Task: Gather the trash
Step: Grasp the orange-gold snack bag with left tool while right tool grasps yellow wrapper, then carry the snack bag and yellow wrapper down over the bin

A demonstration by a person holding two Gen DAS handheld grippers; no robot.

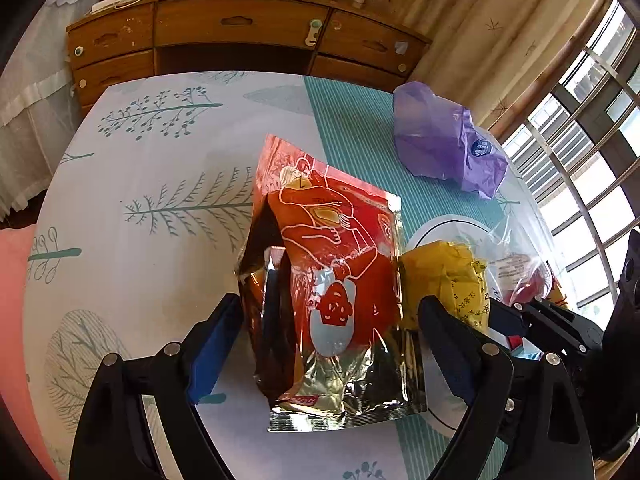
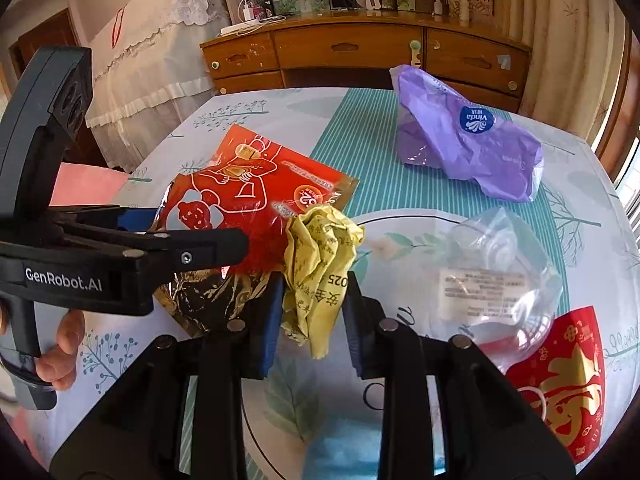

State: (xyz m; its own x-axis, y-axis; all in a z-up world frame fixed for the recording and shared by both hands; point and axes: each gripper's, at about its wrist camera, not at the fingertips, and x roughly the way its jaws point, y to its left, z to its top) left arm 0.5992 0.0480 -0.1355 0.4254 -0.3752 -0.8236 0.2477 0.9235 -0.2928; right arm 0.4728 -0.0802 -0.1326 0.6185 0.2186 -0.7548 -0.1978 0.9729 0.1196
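Note:
A red and gold foil snack bag (image 1: 336, 280) lies on the table between the open fingers of my left gripper (image 1: 332, 320), not pinched. It also shows in the right wrist view (image 2: 248, 196), with the left gripper (image 2: 192, 252) beside it. My right gripper (image 2: 312, 304) is shut on a crumpled yellow wrapper (image 2: 320, 256), held next to the foil bag. The yellow wrapper also shows in the left wrist view (image 1: 444, 276). A purple plastic bag (image 2: 464, 140) lies further back. A clear plastic bag (image 2: 500, 264) and a red and gold packet (image 2: 560, 380) lie at the right.
The round table (image 1: 140, 208) has a leaf-print cloth with a teal striped band. A wooden dresser (image 1: 240, 32) stands behind it. Window bars (image 1: 580, 160) and curtains are at the right. A pink surface (image 1: 12, 300) is at the left.

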